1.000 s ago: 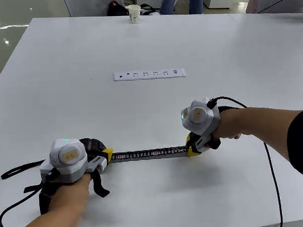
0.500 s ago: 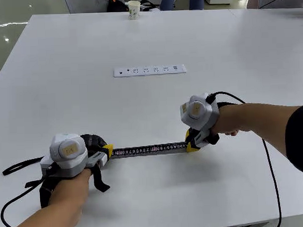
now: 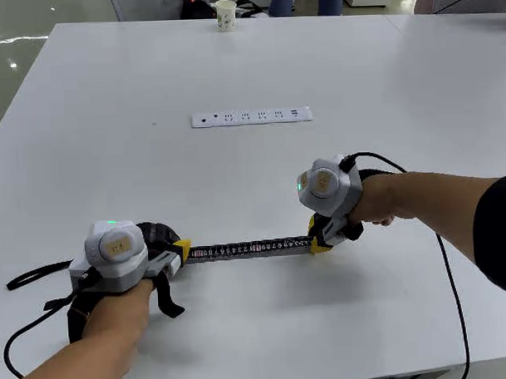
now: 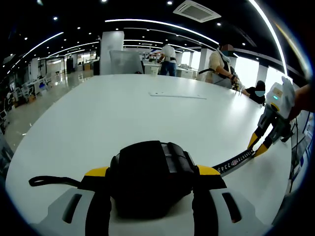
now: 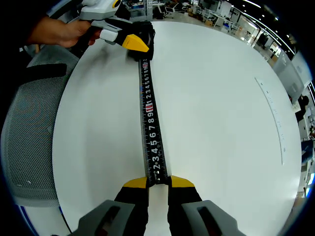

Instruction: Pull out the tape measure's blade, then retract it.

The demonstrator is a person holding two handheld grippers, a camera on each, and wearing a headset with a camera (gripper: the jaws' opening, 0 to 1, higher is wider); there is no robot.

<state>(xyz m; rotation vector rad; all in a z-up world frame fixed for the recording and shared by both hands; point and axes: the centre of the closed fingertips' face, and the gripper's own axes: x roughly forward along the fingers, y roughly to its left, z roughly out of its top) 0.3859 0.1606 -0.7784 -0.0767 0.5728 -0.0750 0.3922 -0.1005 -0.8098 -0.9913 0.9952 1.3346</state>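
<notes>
The tape measure's black case (image 3: 157, 238) lies on the white table (image 3: 236, 182) at the front left, and my left gripper (image 3: 177, 254) is shut on it. In the left gripper view the case (image 4: 150, 174) sits between the yellow-tipped jaws of the left gripper (image 4: 153, 172). The black blade (image 3: 248, 249) runs flat along the table to my right gripper (image 3: 320, 241), which is shut on its end. Looking along the right gripper (image 5: 158, 183), the blade (image 5: 149, 123) with white numerals stretches to the case (image 5: 143, 43) and the left gripper (image 5: 132, 42).
A white power strip (image 3: 251, 116) lies mid-table and a paper cup (image 3: 224, 15) stands at the far edge. A black strap (image 3: 36, 276) trails left of the case. A cable (image 3: 451, 274) hangs from the right arm. A mesh chair (image 5: 29, 147) stands beside the table. People stand beyond it (image 4: 219, 61).
The right gripper has edged slightly left toward the case, so the exposed blade looks a little shorter. The left gripper holds its place; the head view has shifted a bit.
</notes>
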